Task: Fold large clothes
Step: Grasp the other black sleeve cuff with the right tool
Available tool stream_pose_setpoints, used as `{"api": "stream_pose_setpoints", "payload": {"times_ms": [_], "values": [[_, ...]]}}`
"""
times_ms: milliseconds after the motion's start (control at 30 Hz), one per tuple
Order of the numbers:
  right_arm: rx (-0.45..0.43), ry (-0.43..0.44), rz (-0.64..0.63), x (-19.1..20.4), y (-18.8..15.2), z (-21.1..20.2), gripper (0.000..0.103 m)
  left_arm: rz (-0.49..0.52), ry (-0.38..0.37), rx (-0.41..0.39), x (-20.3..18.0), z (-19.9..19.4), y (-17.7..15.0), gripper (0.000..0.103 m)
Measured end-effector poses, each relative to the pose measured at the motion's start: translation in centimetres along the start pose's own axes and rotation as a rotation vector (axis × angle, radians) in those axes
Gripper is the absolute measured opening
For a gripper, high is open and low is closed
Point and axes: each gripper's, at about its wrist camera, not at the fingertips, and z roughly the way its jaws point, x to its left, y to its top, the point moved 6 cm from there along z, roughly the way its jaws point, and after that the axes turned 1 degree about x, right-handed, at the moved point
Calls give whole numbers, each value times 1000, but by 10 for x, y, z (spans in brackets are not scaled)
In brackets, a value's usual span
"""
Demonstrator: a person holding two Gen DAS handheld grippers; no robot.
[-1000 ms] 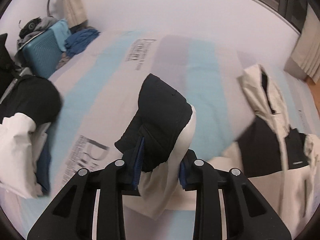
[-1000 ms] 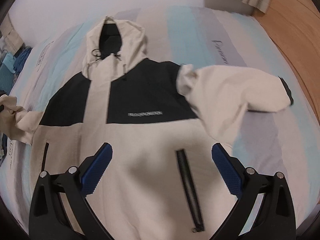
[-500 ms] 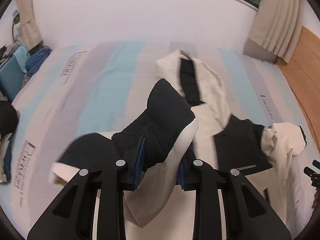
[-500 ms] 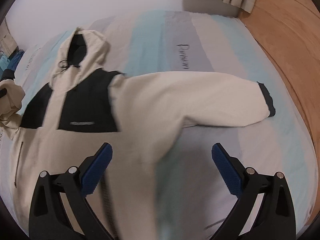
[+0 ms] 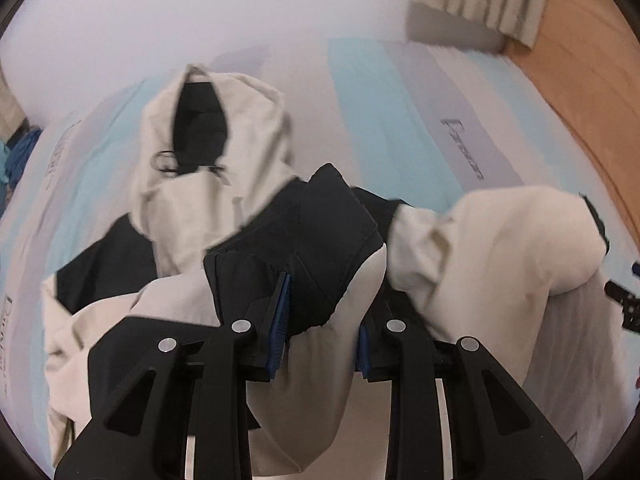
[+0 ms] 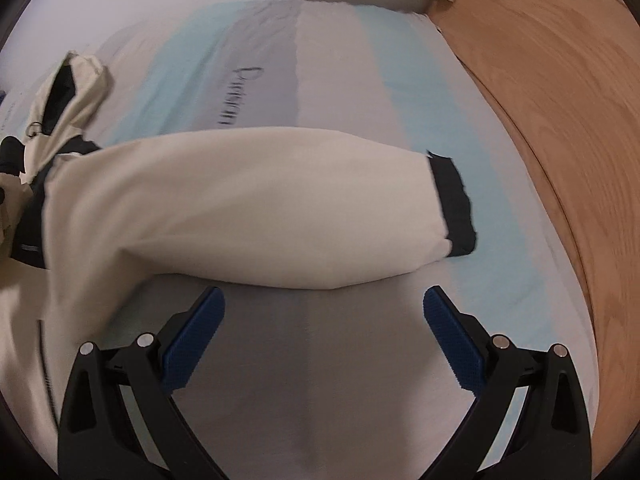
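A cream and black hooded jacket (image 5: 208, 208) lies front up on the striped bed (image 5: 380, 112). My left gripper (image 5: 322, 320) is shut on the jacket's left sleeve cuff (image 5: 332, 232), black at the end, and holds it over the jacket's chest. The other sleeve (image 6: 248, 204) lies stretched to the right with its black cuff (image 6: 454, 200). My right gripper (image 6: 324, 320) is open and empty, just in front of that sleeve. The hood (image 6: 76, 84) shows at the far left.
The bed sheet (image 6: 320, 80) has blue, grey and white stripes with printed lettering. A wooden floor (image 6: 560, 120) runs along the bed's right side. Curtains (image 5: 480, 0) hang at the far corner. Blue clothes (image 5: 20, 152) lie at the far left edge.
My left gripper has carried the sleeve cuff to the right, over the jacket's body. My right gripper has swung right, from over the jacket front to the outstretched sleeve.
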Motion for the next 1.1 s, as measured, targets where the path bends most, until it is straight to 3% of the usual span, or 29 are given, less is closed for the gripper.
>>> {"api": "stream_pose_setpoints", "payload": {"times_ms": [233,300,367,500,667,800,867,1000,1100], "values": [[-5,-8,45,-44,-1,24,96,71,40,21,-48,28,-14,28],[-8,-4,68,-56,0,28,96,65,42,30,-47,31,-16,42],[-16,4,82,-66,4,32,96,56,6,41,-51,34,-21,76],[-33,12,99,-88,16,45,96,80,-14,30,-63,33,-23,96],[-7,108,190,-112,32,75,95,83,-112,29,-82,34,-29,97],[24,123,206,-121,36,96,84,81,-296,12,-97,18,-35,97],[40,118,214,-125,34,105,82,79,-345,-12,-98,3,-37,97],[43,103,225,-130,27,114,73,135,-286,-26,-89,-18,-45,97],[34,73,277,-138,25,118,74,164,-235,-33,-77,-26,-47,97]]}}
